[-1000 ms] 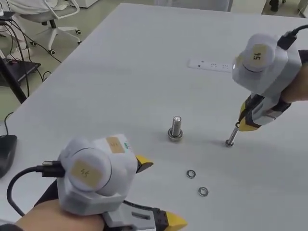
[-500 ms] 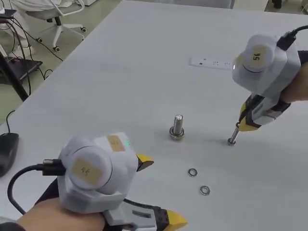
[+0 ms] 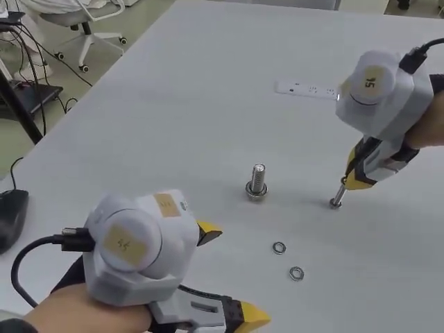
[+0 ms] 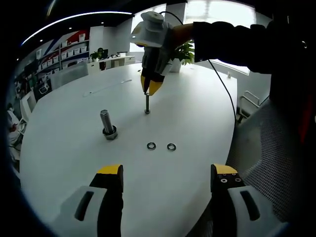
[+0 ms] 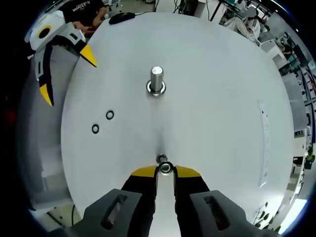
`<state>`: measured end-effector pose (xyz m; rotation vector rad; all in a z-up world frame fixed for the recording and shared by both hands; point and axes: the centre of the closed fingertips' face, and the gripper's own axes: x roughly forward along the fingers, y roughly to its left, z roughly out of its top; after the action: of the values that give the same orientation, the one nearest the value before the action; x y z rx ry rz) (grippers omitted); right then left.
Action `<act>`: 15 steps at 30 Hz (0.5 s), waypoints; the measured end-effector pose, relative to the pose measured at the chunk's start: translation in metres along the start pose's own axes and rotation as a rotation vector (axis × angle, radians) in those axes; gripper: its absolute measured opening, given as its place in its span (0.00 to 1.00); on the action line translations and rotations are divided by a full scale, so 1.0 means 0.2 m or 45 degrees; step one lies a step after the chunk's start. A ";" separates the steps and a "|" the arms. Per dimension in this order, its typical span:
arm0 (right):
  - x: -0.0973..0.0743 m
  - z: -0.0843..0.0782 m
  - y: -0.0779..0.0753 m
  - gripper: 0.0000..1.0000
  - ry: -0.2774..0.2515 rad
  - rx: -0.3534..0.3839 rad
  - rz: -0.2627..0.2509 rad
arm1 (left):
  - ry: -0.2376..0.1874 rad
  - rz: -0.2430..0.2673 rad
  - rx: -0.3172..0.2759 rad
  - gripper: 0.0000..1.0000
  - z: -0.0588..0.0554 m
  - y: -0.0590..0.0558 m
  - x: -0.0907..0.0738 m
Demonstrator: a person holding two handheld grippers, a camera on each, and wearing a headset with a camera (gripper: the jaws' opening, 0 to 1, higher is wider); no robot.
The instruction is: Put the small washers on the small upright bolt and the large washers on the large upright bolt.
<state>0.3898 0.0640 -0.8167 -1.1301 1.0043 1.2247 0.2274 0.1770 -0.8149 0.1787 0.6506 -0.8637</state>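
Head view: white table (image 3: 173,104); large bolt (image 3: 257,182) upright near the middle, small bolt (image 3: 336,198) upright to its right, well apart; first loose washer (image 3: 279,248) and second loose washer (image 3: 296,273) lie flat just beside each other, nearer me than both bolts. Right gripper (image 3: 349,182) comes down steeply, its tips at the top of the small bolt; right gripper view shows its fingers narrow, pinched on a small washer (image 5: 165,168) right over that bolt; I cannot tell whether the washer is already round the thread. Left gripper (image 3: 231,276) sits low at my near left, well apart from both bolts; left gripper view shows its fingers wide with nothing between them, the loose washers lying beyond the tips. Power strip (image 3: 305,89) lies flat farther back on the table.
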 end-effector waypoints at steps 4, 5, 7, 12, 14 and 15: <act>0.02 0.00 0.00 0.14 -0.001 0.005 0.006 | 0.002 0.001 0.000 0.71 0.00 0.00 0.00; 0.02 0.00 0.00 0.14 0.000 0.006 0.008 | 0.002 -0.001 -0.002 0.71 0.00 0.00 0.00; 0.03 0.00 0.01 0.14 -0.003 0.007 0.015 | 0.004 0.000 -0.002 0.71 0.00 0.00 0.00; 0.06 -0.01 0.02 0.14 -0.001 0.016 0.026 | 0.007 -0.001 -0.005 0.71 0.00 0.00 0.00; 0.07 -0.01 0.02 0.14 0.001 0.018 0.026 | 0.011 -0.002 -0.003 0.71 -0.01 0.00 0.00; 0.08 -0.01 0.02 0.14 -0.001 0.020 0.030 | 0.012 -0.002 -0.004 0.71 -0.01 0.00 0.00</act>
<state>0.3866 0.0642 -0.8333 -1.1086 1.0272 1.2339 0.2266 0.1773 -0.8166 0.1794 0.6609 -0.8639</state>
